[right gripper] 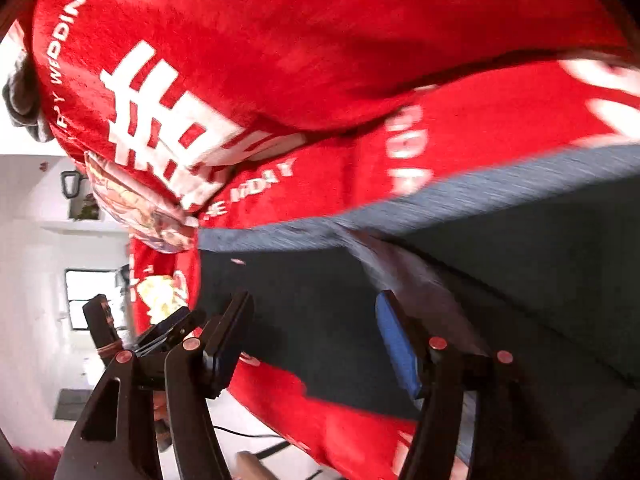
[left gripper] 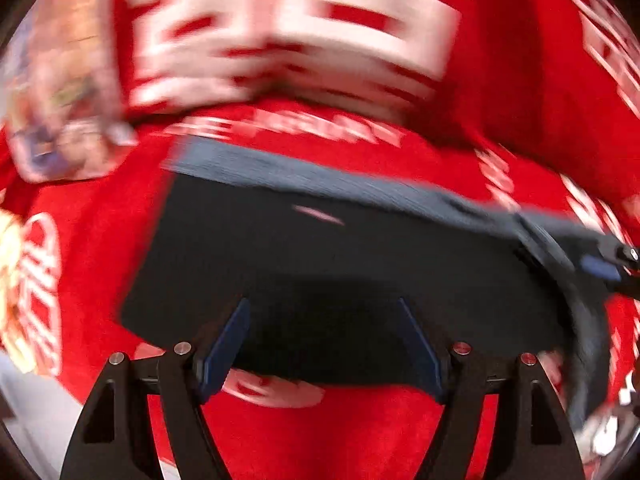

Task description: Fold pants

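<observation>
i see the pants [left gripper: 320, 264] as a dark navy slab spread on a red blanket [left gripper: 100, 240], filling the middle of the left wrist view, with the grey waistband [left gripper: 320, 176] running as a band across the far edge from centre left down toward the right edge. the long axis of that band lies roughly crosswise to my left gripper [left gripper: 322, 344], whose fingers stand apart over the near edge of the cloth with nothing pinched between them. in the right wrist view the right gripper [right gripper: 316, 344] also has its fingers spread, and the pants [right gripper: 320, 312] sit just ahead of them; a lifted ridge of the fabric runs toward the blue pad, though i cannot tell if it touches. the left gripper [right gripper: 160, 332] shows at lower left of that view, near the garment's end. both look about equally close, so i judge the coming move to be a pinch on the near edge. writing on the blanket [right gripper: 280, 60]: "wedding" at upper left, plus large white chinese characters. both views are blurred.
</observation>
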Demonstrator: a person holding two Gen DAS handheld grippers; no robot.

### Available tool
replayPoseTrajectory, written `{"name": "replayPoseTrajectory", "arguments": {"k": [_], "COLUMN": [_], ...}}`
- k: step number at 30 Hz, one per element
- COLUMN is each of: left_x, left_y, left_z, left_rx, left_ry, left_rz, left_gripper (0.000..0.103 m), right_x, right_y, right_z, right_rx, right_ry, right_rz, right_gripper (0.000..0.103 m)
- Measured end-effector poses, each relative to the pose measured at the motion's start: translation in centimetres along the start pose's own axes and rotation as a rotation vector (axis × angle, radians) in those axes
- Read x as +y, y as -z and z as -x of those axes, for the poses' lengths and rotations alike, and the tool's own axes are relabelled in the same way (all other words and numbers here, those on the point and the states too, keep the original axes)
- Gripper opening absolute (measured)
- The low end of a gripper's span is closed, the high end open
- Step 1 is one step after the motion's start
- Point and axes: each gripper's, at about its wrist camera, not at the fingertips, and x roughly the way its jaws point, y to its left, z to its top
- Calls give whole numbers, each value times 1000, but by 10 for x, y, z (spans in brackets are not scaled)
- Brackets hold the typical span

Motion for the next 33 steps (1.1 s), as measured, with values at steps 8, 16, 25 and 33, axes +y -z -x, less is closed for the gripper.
{"name": "replayPoseTrajectory", "arguments": {"k": [8,16,25,33], "left_x": [-181,-270,-299,-310], "left_y": [29,41,55,17], "left_z": [-31,-54,-71,-36], "left_rx": [156,253,321,236], "left_ry": [284,332,333,406], "left_rz": [-229,-369,-396,-355], "left_gripper": [76,76,63,40], "right_x": [-133,-213,-247,-223], "right_y": [110,237,277,220], "right_z": [119,159,126,202], "right_rx": [-99,-97,-75,-225], "right_ry": [181,199,20,-66], "right_rz": [-283,-531,-649,-503], "right_gripper": [67,67,18,15]}}
